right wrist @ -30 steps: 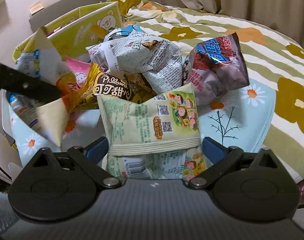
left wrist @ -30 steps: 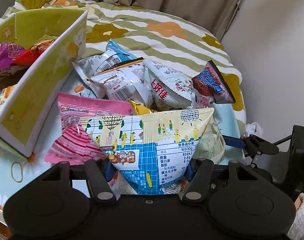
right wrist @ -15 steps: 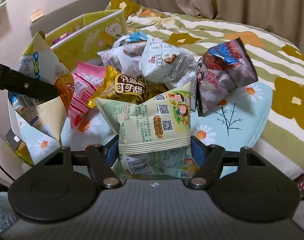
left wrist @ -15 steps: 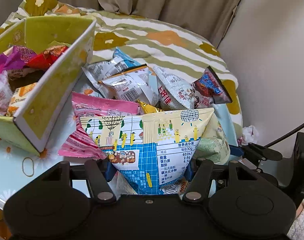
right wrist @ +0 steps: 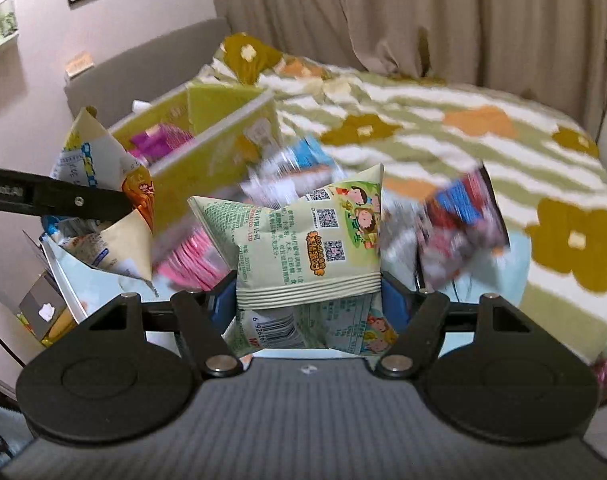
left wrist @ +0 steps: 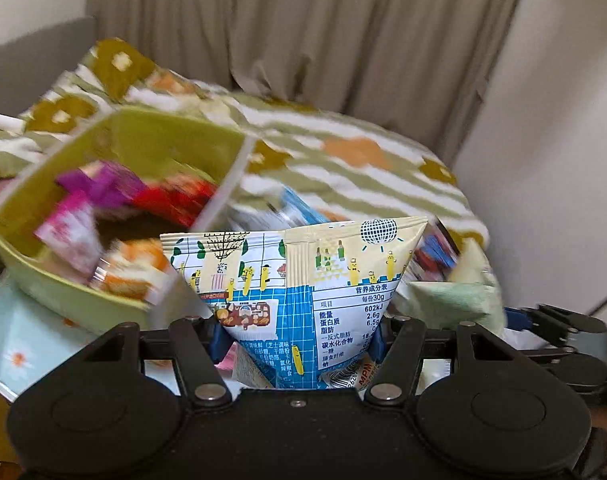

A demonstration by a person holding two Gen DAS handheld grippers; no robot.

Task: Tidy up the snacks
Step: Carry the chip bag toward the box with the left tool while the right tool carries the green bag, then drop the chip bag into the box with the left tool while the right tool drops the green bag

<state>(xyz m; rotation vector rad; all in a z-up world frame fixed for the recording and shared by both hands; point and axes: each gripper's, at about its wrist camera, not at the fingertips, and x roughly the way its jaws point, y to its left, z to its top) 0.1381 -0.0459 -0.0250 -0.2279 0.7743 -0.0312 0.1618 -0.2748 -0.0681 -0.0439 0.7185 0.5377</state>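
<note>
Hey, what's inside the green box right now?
The green box holds several snack packs: a purple pack, a red pack, a pink pack and an orange pack. Blur hides their labels, and whatever lies beneath them is covered.

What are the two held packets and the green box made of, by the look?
Blue-and-cream packet in the left claw: thin printed plastic film, likely; glossy, ridged crimped seam. Pale green packet in the right claw: same kind, ribbed seal band, puffy. Green box: printed cardboard, probably; thin, stiff, flat walls with pale edges.
</note>
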